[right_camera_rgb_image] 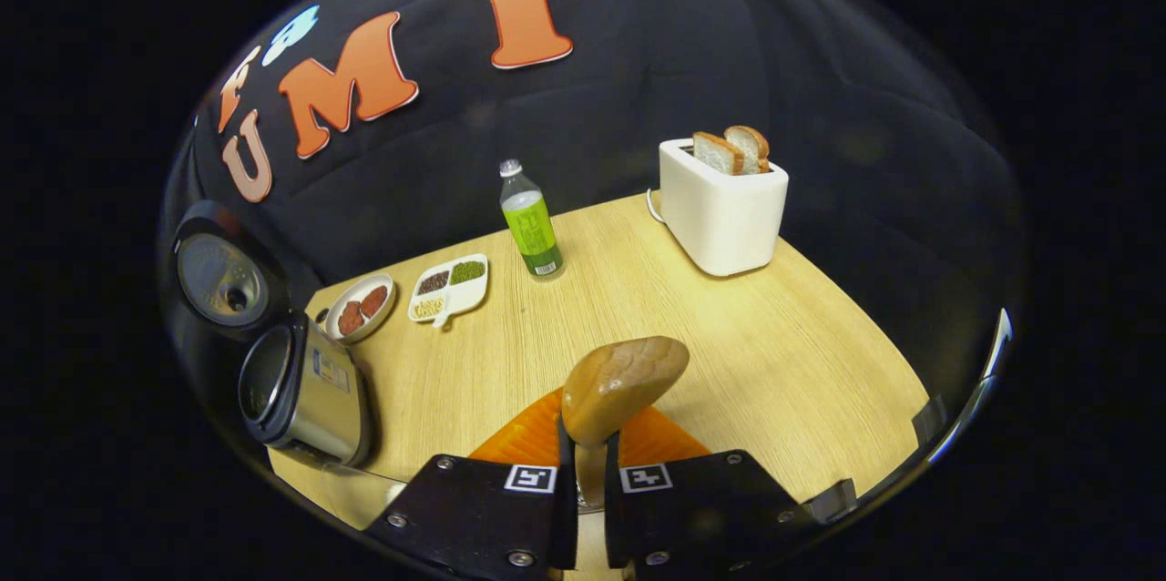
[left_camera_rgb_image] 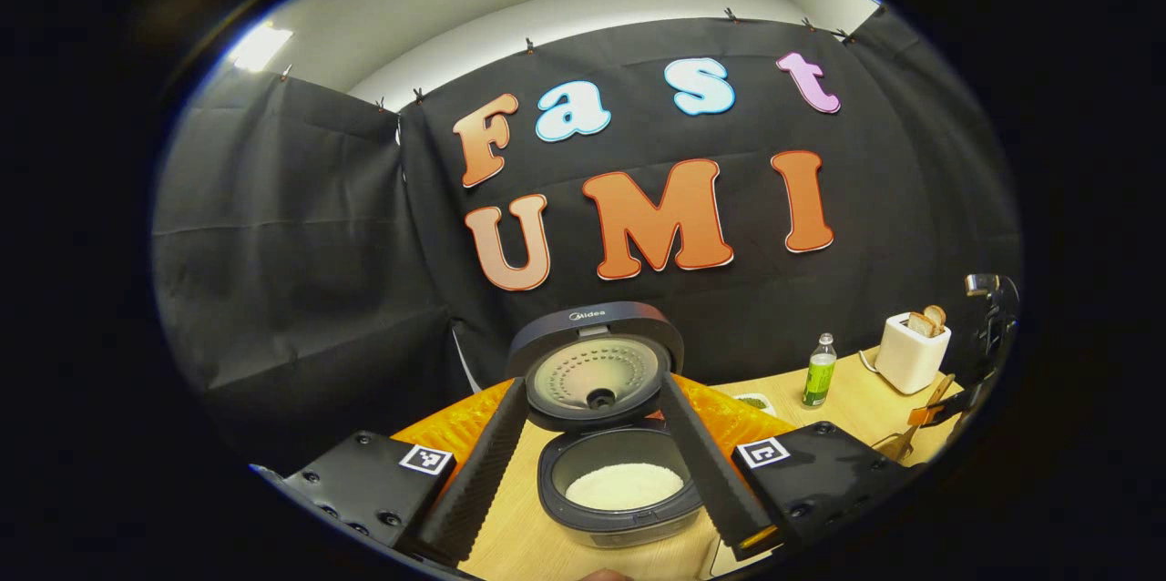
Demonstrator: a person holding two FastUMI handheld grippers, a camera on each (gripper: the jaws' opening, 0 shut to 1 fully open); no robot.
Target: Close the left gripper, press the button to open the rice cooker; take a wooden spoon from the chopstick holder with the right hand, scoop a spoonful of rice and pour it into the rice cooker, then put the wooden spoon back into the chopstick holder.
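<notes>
Fingers of the left gripper (left_camera_rgb_image: 606, 508) are sitting lowest in the left gripper view, spread wide and holding nothing, framing the rice cooker (left_camera_rgb_image: 619, 481) between them at lower centre. Cooker lid (left_camera_rgb_image: 597, 362) is standing up, so the button step looks done, and white rice is showing in the inner pot (left_camera_rgb_image: 624, 485). Moving right in that view, a green bottle (left_camera_rgb_image: 820, 372) and a white toaster (left_camera_rgb_image: 914, 349) are standing on the wooden table (left_camera_rgb_image: 847, 408). At far right the other gripper seems to be holding something wooden, too small to be sure.

Right gripper view: at lower left the rice cooker (right_camera_rgb_image: 305, 390) is showing its side with the lid (right_camera_rgb_image: 219, 276) up. To the right, a small round dish (right_camera_rgb_image: 360, 308) and a divided tray (right_camera_rgb_image: 451, 288) of grains are sitting on the table (right_camera_rgb_image: 820, 362). At bottom centre the right gripper (right_camera_rgb_image: 588, 481) is pinching the wooden spoon (right_camera_rgb_image: 624, 385) by its handle, fingers pressed in on it, bowl pointing up into mid-frame. I can't tell whether the spoon is carrying rice. An orange mat (right_camera_rgb_image: 537, 440) is lying beneath. Further right, the bottle (right_camera_rgb_image: 531, 221) and the toaster (right_camera_rgb_image: 724, 203).

Judgement: spoon is already out; either scooping or returning is in hand, and the rice in the pot hints at returning. Next move is needing the spoon carried upright toward the chopstick holder.

Left gripper view is giving the pot's contents; right gripper view is giving the spoon grip.
</notes>
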